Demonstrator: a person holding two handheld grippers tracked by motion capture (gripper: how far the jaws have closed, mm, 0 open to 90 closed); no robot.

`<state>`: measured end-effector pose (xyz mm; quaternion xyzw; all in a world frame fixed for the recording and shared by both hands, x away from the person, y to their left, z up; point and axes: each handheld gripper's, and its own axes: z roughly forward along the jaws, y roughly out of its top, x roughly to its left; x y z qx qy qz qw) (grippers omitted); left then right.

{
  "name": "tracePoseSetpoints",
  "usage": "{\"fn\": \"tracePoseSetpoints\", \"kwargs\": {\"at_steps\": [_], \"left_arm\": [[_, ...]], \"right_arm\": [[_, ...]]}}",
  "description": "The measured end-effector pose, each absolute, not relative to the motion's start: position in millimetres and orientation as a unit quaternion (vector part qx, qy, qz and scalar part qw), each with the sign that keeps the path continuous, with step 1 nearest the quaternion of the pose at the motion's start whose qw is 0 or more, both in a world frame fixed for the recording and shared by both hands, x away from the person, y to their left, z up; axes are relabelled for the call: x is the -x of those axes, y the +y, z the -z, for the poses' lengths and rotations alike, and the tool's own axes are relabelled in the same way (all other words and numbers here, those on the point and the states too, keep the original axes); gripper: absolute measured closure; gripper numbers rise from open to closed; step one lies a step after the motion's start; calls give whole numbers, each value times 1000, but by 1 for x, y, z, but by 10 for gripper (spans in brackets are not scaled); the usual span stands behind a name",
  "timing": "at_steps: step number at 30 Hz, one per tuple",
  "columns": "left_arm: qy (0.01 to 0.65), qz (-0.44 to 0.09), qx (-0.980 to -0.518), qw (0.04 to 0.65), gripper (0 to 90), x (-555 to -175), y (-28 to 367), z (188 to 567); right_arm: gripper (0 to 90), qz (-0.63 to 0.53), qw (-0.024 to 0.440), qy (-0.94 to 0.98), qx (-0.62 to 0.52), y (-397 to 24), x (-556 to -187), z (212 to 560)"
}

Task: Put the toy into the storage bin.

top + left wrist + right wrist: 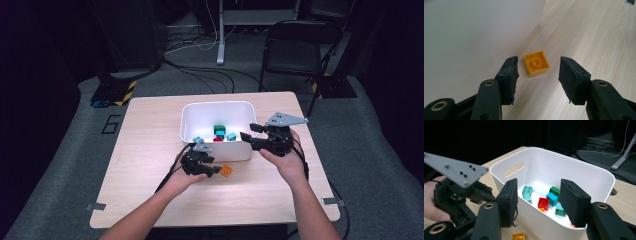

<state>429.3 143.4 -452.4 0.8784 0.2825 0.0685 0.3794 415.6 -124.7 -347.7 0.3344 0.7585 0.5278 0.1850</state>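
An orange brick (536, 63) lies upside down on the wooden table, close to the front wall of the white bin (474, 37). My left gripper (539, 60) is low over the table with its jaws open; the brick sits just beyond and between the fingertips, untouched. In the high view the orange brick (226, 171) rests right of my left gripper (216, 170). My right gripper (248, 131) hovers at the front right corner of the bin (215, 107), open and holding nothing. Its own view looks past my right gripper (539, 181) into the bin (584, 170).
Inside the bin lie several bricks: teal (527, 190), red (543, 203), blue (552, 198), green (555, 190). The left gripper's grey plate (454, 170) shows beside the bin, with the orange brick (519, 236) below. A folding chair (295, 45) stands behind the table (145, 145).
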Motion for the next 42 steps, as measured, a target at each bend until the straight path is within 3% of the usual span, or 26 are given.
{"fn": "tracePoseSetpoints", "kwargs": {"at_steps": [42], "left_arm": [[272, -68, -892, 356, 459, -438, 103, 502]], "right_arm": [[482, -527, 185, 759, -333, -124, -416, 348]]}}
